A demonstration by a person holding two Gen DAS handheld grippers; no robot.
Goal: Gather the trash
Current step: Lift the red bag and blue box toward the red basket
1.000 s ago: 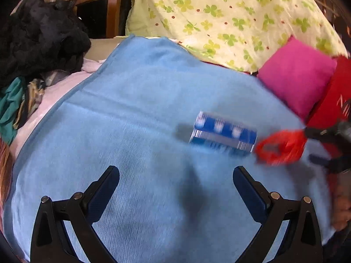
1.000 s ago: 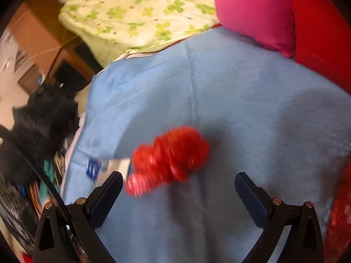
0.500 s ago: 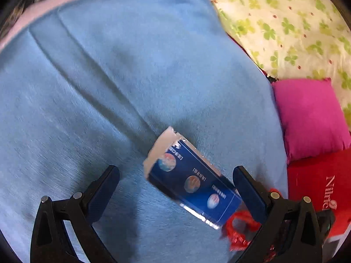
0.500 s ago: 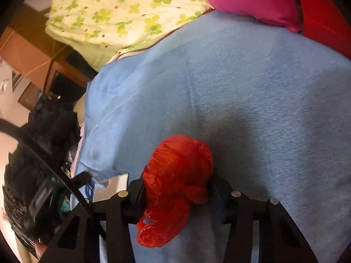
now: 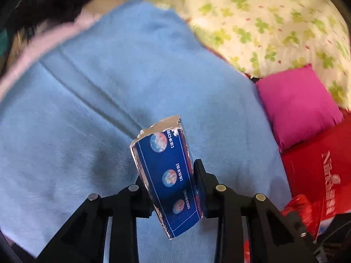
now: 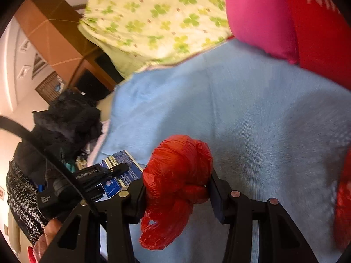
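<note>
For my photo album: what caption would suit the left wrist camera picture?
Left tool closing on a torn blue carton above a light blue blanket.

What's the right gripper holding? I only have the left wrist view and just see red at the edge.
Observer: The right gripper is shut on a crumpled red plastic bag, with a pad pressed into each side.
Operator: Whole bag inside the jaws?
Observer: No. A loose tail hangs out below the fingers, toward the camera.
Operator: Does that view show my box?
Observer: Yes. The blue box shows at its left edge, on a face covered in small print. The left gripper is closing its jaws on the box.
</note>
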